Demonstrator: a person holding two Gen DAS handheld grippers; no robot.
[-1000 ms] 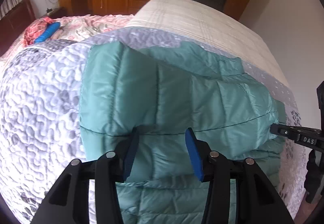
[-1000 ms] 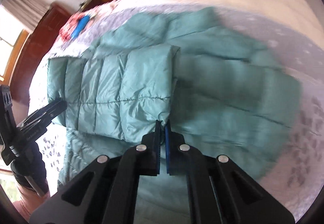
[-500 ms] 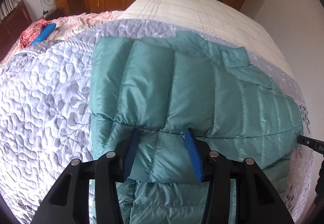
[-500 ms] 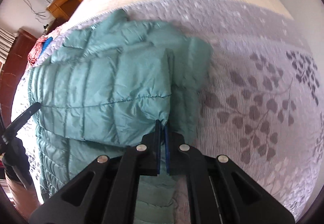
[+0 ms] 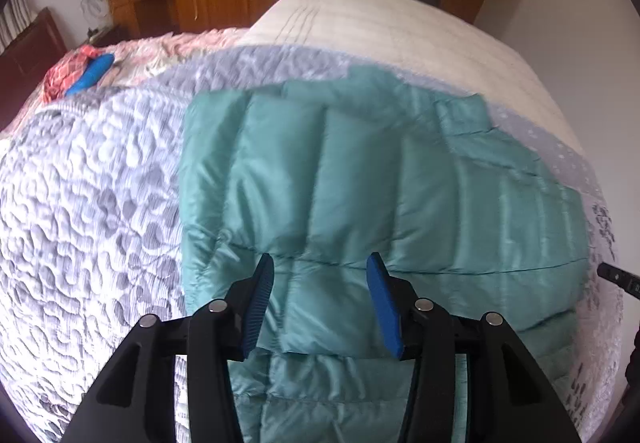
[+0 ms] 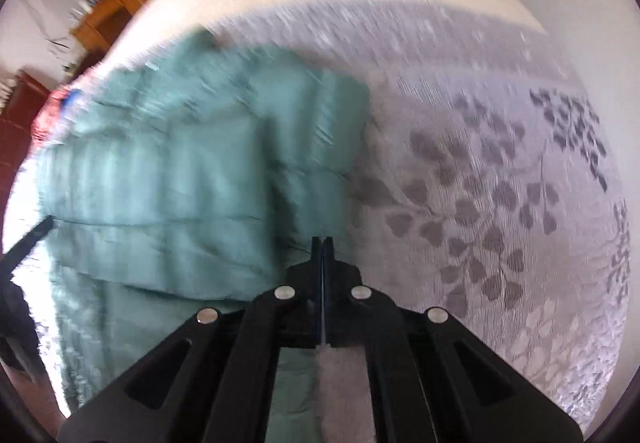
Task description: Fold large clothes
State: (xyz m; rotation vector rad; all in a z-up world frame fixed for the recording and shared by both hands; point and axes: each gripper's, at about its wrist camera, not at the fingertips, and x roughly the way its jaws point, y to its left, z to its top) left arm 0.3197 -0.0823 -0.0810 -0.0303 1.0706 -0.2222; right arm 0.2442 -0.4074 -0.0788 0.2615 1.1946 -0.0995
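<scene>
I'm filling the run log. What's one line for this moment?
stage: folding | jacket: on quilt | left gripper: fingers astride fold | right gripper: shut at jacket edge

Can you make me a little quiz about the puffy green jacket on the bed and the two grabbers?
1. True or false: the teal puffer jacket lies on a plain wooden floor.
2. Which gripper has its jaws pressed together: A) the left gripper, B) the right gripper?
3. Fill in: the blue pads belong to the ____ gripper, which sits over the jacket's folded panel with a gap between them.

Key
1. False: it lies on the grey leaf-patterned quilt on a bed.
2. B: its jaws are shut, at the jacket's edge; whether they pinch fabric is too blurred to tell.
3. left
</scene>
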